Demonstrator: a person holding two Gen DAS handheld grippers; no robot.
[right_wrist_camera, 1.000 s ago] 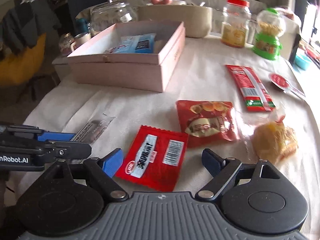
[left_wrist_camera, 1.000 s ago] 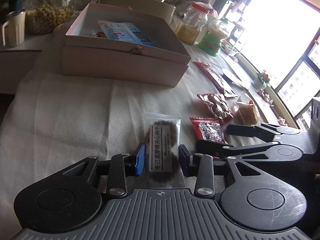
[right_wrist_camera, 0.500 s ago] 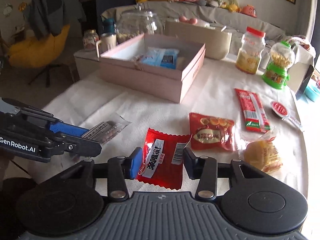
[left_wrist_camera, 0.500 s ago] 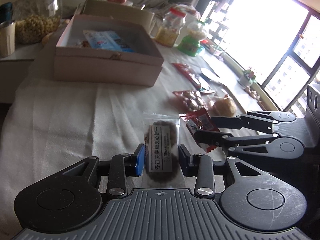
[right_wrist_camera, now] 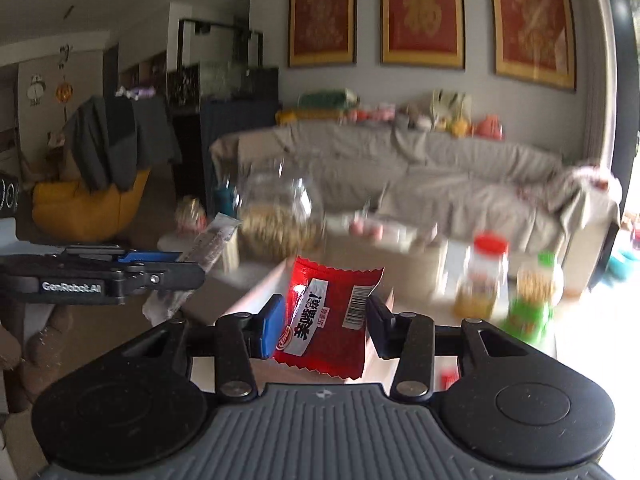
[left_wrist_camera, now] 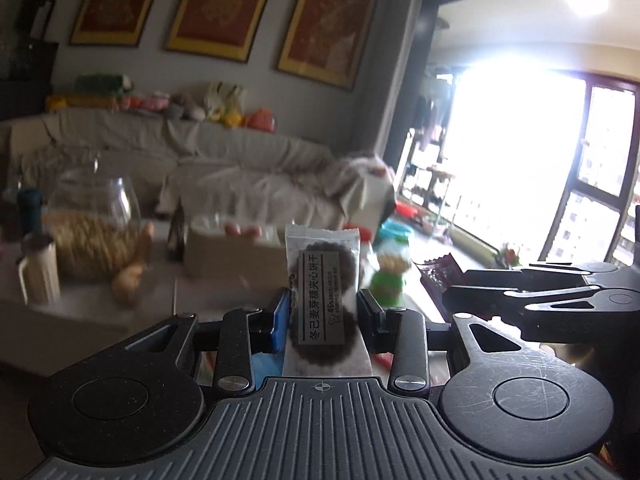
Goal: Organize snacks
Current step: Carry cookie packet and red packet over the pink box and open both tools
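My left gripper [left_wrist_camera: 322,308] is shut on a clear packet with a dark round biscuit [left_wrist_camera: 322,276], held upright in the air. In the right wrist view my right gripper [right_wrist_camera: 324,316] is shut on a red snack packet [right_wrist_camera: 326,320], its pads pressing both side edges. Both packets hang above the table. The right gripper [left_wrist_camera: 454,290] shows at the right of the left wrist view with the red packet [left_wrist_camera: 438,270] in it. The left gripper [right_wrist_camera: 192,268] shows at the left of the right wrist view. A corner of the pink box [right_wrist_camera: 258,288] shows behind the red packet.
A glass jar of snacks [left_wrist_camera: 94,236], a cream mug [left_wrist_camera: 38,276] and a beige container [left_wrist_camera: 232,256] stand at the back. A red-lidded plastic jar [right_wrist_camera: 484,276] and a green candy dispenser [right_wrist_camera: 532,304] stand at the right. A covered sofa [right_wrist_camera: 440,176] lies beyond. The background is blurred.
The right gripper closed on the red packet. Both grippers then rose off the table with their packets and tilted up, so the room fills both views.
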